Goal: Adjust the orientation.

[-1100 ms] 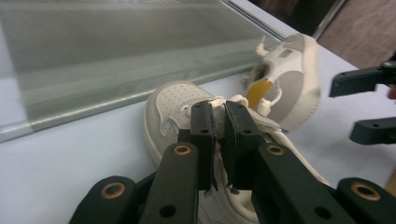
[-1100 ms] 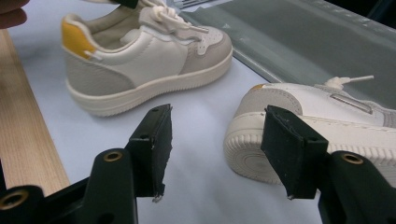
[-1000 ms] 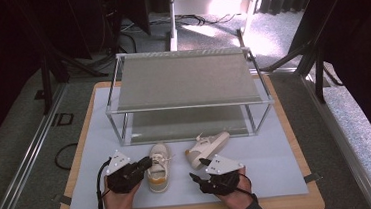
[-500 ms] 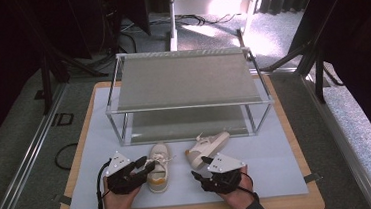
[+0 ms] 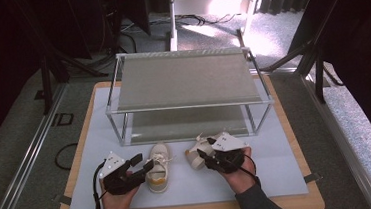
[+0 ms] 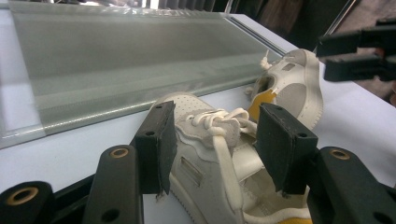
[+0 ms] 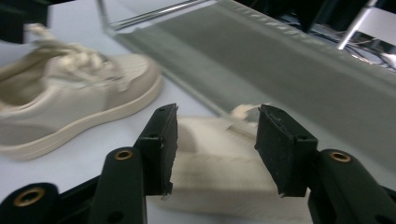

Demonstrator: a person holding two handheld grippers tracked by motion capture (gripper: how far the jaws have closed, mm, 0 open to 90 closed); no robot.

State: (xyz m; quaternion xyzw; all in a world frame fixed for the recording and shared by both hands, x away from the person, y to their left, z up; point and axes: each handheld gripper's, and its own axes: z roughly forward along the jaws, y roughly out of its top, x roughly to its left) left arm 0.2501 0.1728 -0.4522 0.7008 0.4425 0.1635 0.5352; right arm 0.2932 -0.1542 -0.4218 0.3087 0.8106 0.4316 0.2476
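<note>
Currently both grippers straddle the shoes near the mat's [image 5: 279, 172] front edge, before the rack [image 5: 186, 79]: left gripper [image 6: 212, 140] open around the upright shoe [image 6: 210, 154], right gripper [image 7: 215, 144] open around the tipped shoe [image 7: 224, 172]; probably pre-grasp, next close squarely.

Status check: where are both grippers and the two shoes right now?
Left gripper open, jaws either side of upright shoe. Right gripper open around tipped shoe. Rack just behind; nothing blocking.
</note>
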